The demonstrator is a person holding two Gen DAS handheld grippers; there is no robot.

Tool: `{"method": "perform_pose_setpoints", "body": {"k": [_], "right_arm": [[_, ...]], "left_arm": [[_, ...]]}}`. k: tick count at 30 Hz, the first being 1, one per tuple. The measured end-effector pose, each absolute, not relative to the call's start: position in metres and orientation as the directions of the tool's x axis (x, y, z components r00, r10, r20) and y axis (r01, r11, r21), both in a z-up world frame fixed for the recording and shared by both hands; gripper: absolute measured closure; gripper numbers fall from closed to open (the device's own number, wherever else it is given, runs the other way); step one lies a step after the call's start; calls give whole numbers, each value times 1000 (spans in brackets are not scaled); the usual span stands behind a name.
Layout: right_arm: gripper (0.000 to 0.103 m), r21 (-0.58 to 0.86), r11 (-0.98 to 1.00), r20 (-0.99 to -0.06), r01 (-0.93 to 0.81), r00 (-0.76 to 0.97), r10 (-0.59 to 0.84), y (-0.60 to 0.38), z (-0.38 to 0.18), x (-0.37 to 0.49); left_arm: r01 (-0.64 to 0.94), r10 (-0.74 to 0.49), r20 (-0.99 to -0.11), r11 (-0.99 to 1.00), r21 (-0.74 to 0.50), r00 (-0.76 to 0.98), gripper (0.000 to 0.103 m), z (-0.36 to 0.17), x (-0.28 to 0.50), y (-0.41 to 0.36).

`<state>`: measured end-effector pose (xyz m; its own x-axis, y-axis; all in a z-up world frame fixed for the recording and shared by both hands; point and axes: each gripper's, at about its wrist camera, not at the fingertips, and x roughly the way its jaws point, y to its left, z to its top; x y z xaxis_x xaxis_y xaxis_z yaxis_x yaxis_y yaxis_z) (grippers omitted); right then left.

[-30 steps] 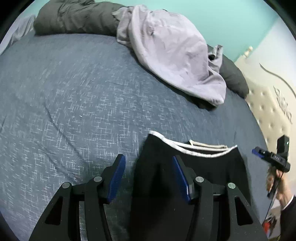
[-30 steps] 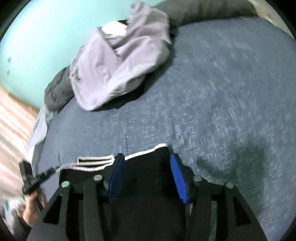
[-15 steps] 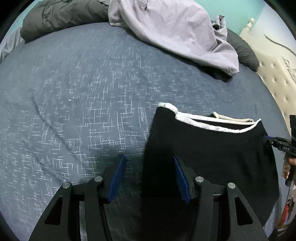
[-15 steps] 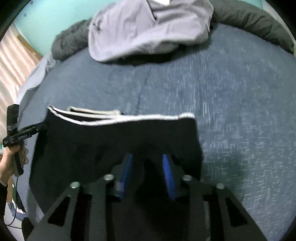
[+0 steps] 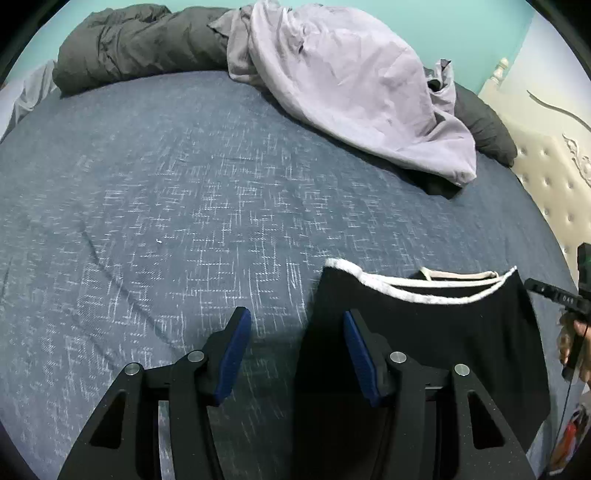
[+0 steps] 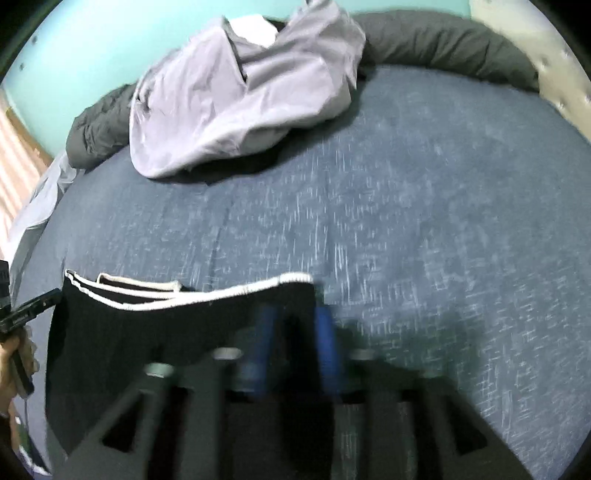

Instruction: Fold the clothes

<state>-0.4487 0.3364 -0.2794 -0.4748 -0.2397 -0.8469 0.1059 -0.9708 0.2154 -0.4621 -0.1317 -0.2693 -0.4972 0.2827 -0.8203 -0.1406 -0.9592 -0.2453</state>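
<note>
Black garment [image 5: 436,332]: flat at the bed's [image 5: 184,206] near edge — white-trimmed hem farthest
Left tool [image 5: 297,354]: released, straddling the garment's left edge
Right tool [image 6: 295,347]: opening over the right edge — blurred

A wide bed [image 5: 207,192] under a blue flecked cover fills the room. Behind it rises a turquoise wall [image 5: 461,26]; at its head stands a cream tufted headboard [image 5: 546,177], dark pillows [image 5: 484,125] alongside.

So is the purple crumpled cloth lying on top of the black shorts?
No, the purple cloth is heaped at the far side of the bed, well apart from the black shorts near the grippers.
</note>
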Motion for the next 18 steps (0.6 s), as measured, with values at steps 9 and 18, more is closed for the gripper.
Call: {"method": "perform_pose_setpoints", "body": {"k": [9, 18], "right_arm": [[79, 223, -967, -858, 125, -445, -256, 328, -307, -461], [99, 134, -988, -821, 82, -549, -157, 337, -283, -456]], "left_arm": [[-203, 332, -818, -942, -266, -469, 91, -279, -472, -122], [-151, 268, -812, -963, -221, -519, 95, -265, -475, -139]]}}
